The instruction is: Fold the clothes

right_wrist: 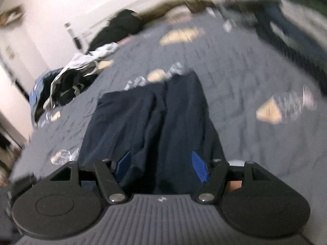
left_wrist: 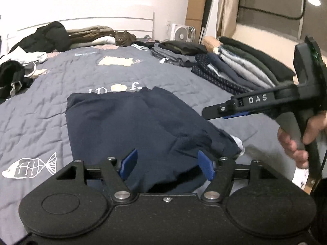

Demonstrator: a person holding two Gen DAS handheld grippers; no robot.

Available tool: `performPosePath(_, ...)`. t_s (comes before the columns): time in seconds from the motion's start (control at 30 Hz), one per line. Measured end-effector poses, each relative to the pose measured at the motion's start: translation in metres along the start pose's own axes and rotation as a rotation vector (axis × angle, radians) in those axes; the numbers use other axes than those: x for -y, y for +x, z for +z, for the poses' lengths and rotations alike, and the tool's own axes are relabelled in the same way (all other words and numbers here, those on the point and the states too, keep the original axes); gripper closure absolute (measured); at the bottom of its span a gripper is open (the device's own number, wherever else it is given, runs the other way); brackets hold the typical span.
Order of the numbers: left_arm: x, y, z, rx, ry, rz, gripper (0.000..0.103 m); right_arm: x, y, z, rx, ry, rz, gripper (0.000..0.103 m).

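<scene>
Already squared into a bundle, the navy garment (left_wrist: 130, 126) lies mid-bed; both claws, left claw (left_wrist: 167, 164) and right claw (right_wrist: 161, 166), gape wide, empty; perhaps stacking follows.

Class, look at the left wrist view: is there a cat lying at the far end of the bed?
Yes, a tabby cat lies at the far end of the bed, beside the heaped blankets under the white headboard rail.

navy garment (left_wrist: 130, 126) | folded to a rough, rumpled rectangle, creases lengthwise, white bit showing at one corner | lies flat mid-bedspread (left_wrist: 40, 110), toward its near edge
</scene>
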State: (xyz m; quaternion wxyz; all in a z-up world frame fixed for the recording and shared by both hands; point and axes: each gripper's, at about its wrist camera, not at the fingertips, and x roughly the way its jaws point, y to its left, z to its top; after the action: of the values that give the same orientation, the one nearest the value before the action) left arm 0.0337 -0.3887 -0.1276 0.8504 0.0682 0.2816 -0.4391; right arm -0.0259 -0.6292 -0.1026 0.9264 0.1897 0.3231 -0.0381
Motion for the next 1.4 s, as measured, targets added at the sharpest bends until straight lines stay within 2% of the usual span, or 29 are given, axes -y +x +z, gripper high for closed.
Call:
performPosePath(0.03, -0.004, -0.003, 0.001, 0.005, -0.015, -0.001, 0.038, -0.007, 0.0, 0.001, 0.016, -0.029, 0.004, 0.038)
performPosePath(0.17, -0.018, -0.013, 0.005, 0.027, -0.074, -0.005, 0.038, -0.019, 0.012, 0.004, -0.006, -0.014, 0.076, 0.038)
performPosePath(0.3, -0.034, -0.017, 0.004, 0.024, -0.126, 0.018, 0.038, -0.029, 0.032, -0.008, -0.099, -0.103, 0.055, 0.039)
performPosePath(0.47, -0.05, -0.021, 0.006, 0.028, -0.188, 0.039, 0.037, -0.033, 0.052, -0.026, -0.226, -0.229, 0.017, 0.051)
performPosePath(0.53, -0.056, -0.023, 0.008, 0.034, -0.208, 0.038, 0.037, -0.028, 0.046, -0.027, -0.259, -0.268, 0.033, 0.051)
performPosePath(0.63, -0.062, -0.026, 0.01, 0.049, -0.249, 0.039, 0.028, -0.015, 0.026, -0.006, -0.199, -0.162, 0.076, 0.05)
performPosePath(0.77, -0.071, -0.027, 0.013, 0.062, -0.295, 0.018, 0.027, -0.007, 0.02, 0.035, -0.061, -0.046, 0.124, 0.048)
performPosePath(0.87, -0.074, -0.025, 0.012, 0.06, -0.292, 0.03, 0.027, -0.005, 0.056, 0.075, -0.045, -0.065, 0.106, 0.048)
performPosePath(0.97, -0.076, -0.023, 0.012, 0.055, -0.286, 0.029, 0.027, -0.006, 0.113, 0.103, -0.11, -0.105, 0.058, 0.048)
performPosePath(1.07, -0.079, -0.021, 0.013, 0.057, -0.281, 0.027, 0.027, -0.008, 0.158, 0.109, -0.184, -0.123, 0.048, 0.048)
performPosePath(1.2, -0.084, -0.019, 0.013, 0.046, -0.297, 0.025, 0.027, -0.011, 0.185, 0.102, -0.222, -0.168, 0.016, 0.049)
performPosePath(1.23, -0.086, -0.018, 0.012, 0.042, -0.302, 0.025, 0.027, -0.011, 0.189, 0.101, -0.227, -0.172, 0.011, 0.053)
performPosePath(1.3, -0.089, -0.017, 0.012, 0.035, -0.312, 0.024, 0.027, -0.012, 0.191, 0.102, -0.222, -0.176, 0.017, 0.071)
performPosePath(1.33, -0.09, -0.016, 0.012, 0.032, -0.317, 0.023, 0.027, -0.013, 0.191, 0.103, -0.216, -0.177, 0.022, 0.09)
performPosePath(1.4, -0.093, -0.016, 0.011, 0.028, -0.328, 0.021, 0.027, -0.015, 0.187, 0.104, -0.199, -0.19, 0.033, 0.094)
